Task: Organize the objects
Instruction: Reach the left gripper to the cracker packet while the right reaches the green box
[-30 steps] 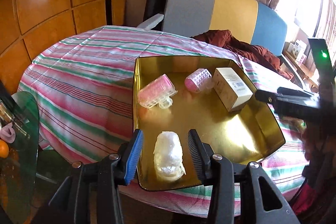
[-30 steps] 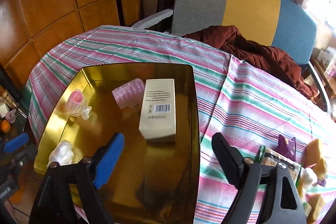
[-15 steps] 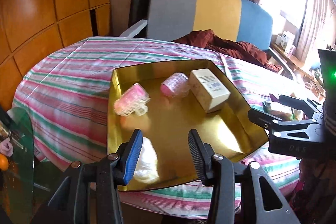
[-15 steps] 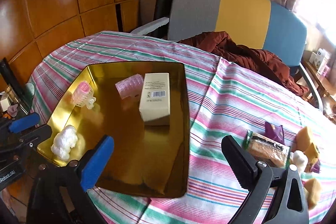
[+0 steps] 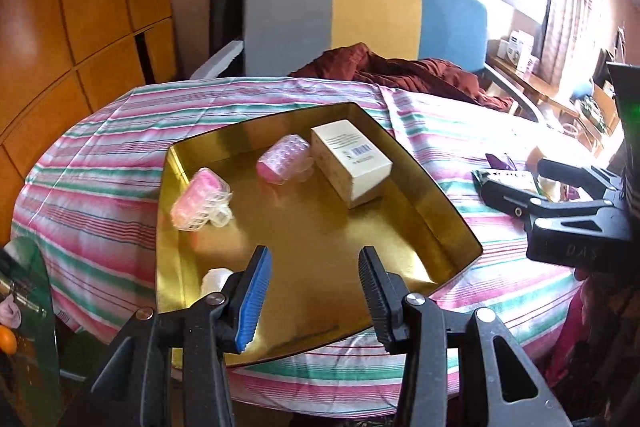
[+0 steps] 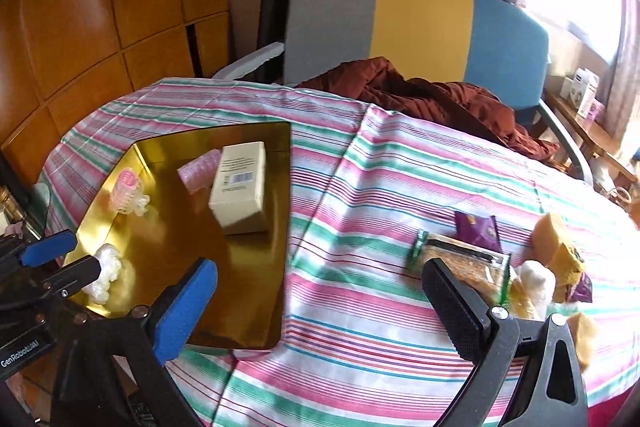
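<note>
A gold tray (image 5: 320, 227) sits on the striped tablecloth. It holds a cream box (image 5: 350, 163), two pink hair rollers (image 5: 200, 205) (image 5: 282, 163) and a clear white roller (image 5: 216, 279) in its near left corner, half hidden behind my blue finger. My left gripper (image 5: 314, 255) hangs open over the tray's near edge with nothing in it. In the right wrist view the tray (image 6: 224, 267), the box (image 6: 240, 187) and the clear roller (image 6: 106, 271) lie to the left. My right gripper (image 6: 320, 267) is open above the cloth, beside the tray's right rim.
Right of the tray lie a snack packet (image 6: 460, 259), a purple wrapper (image 6: 476, 229), yellow pieces (image 6: 550, 231) and a white lump (image 6: 536, 283). A dark red cloth (image 6: 420, 99) lies at the table's far edge before a grey, yellow and blue chair (image 6: 420, 23). Wooden panels stand left.
The clear roller lay between my open left fingers; now it sits left of them as the left gripper swung right. My right gripper moved right and back, off the tray towards the packets.
</note>
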